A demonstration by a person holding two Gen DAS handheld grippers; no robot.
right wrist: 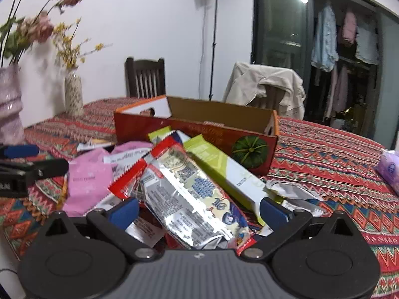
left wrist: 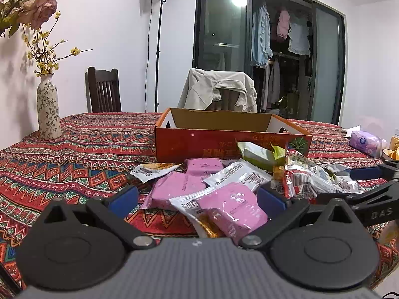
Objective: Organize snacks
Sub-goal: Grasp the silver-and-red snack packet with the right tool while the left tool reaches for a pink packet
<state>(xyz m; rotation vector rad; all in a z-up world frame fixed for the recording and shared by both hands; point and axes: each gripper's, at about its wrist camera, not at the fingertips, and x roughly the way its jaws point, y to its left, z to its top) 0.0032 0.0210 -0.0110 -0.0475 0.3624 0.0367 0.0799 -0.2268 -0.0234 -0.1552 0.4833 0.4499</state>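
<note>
A heap of snack packets lies on the patterned tablecloth in front of an open red cardboard box [left wrist: 199,144] [right wrist: 154,127]. My left gripper [left wrist: 197,199] is open, its blue pads on either side of a pink packet [left wrist: 232,209] and a white-and-gold one [left wrist: 189,204]. More pink packets [left wrist: 179,186] lie behind. My right gripper [right wrist: 199,209] is open around a silver-and-red packet [right wrist: 184,194]; a green-and-white packet [right wrist: 224,172] leans toward its right pad. The right gripper shows at the right edge of the left wrist view [left wrist: 369,174]. The left gripper shows at the left edge of the right wrist view [right wrist: 22,159].
A floral vase [left wrist: 48,109] [right wrist: 73,94] stands at the table's far left, with a pink vase [right wrist: 10,104] nearer. A purple tissue pack [left wrist: 364,142] [right wrist: 389,169] lies at the right. Two chairs, one draped with a jacket [left wrist: 219,89], stand behind the table.
</note>
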